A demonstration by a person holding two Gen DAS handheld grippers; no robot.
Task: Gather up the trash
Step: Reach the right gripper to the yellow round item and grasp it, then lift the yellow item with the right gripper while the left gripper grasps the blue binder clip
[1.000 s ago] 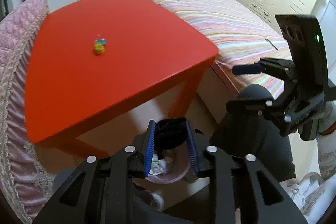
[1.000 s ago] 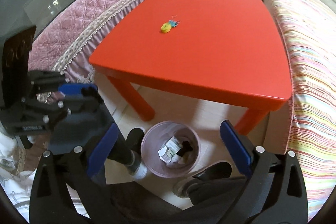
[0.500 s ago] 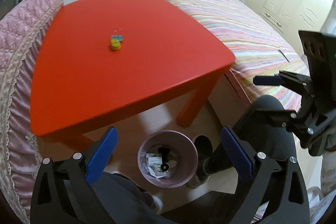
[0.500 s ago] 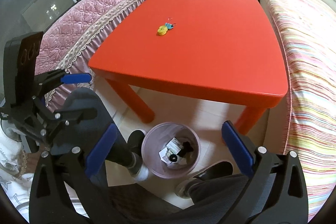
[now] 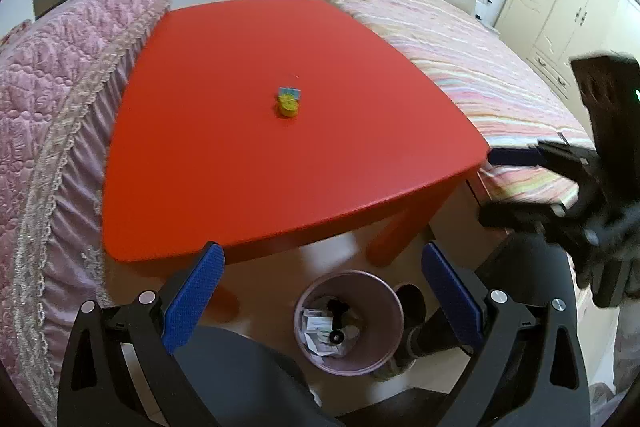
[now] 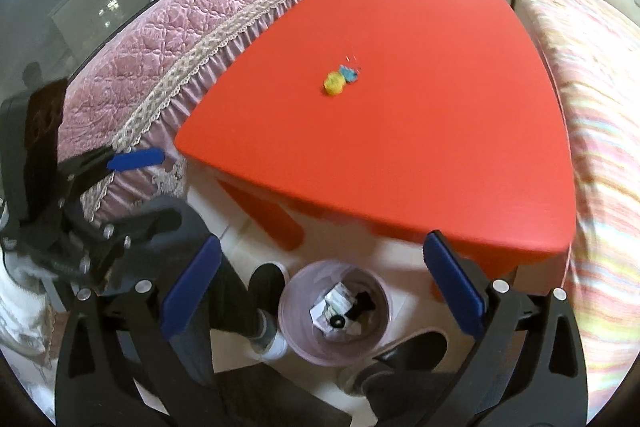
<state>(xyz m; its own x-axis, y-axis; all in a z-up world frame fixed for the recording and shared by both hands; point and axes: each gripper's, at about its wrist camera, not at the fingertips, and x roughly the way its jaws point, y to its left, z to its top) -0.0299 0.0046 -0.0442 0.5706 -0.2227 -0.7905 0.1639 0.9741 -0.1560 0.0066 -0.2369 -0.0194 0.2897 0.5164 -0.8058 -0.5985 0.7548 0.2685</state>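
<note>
A small yellow and blue piece of trash (image 5: 288, 103) lies near the middle of the red table (image 5: 240, 167); it also shows in the right wrist view (image 6: 338, 81) on the table (image 6: 400, 155). A pink bin (image 5: 348, 323) with paper scraps and a black item stands on the floor in front of the table, also in the right wrist view (image 6: 334, 311). My left gripper (image 5: 320, 295) is open and empty above the bin. My right gripper (image 6: 322, 291) is open and empty above the bin too.
A pink quilted sofa (image 5: 52, 115) flanks the table on the left. A striped bed (image 5: 472, 75) lies on the right, cream wardrobes (image 5: 560, 7) behind it. The person's legs and shoes (image 6: 264, 283) stand beside the bin.
My left gripper opened and let a black item fall into the bin. Both grippers have since risen and tilted up towards the table.
</note>
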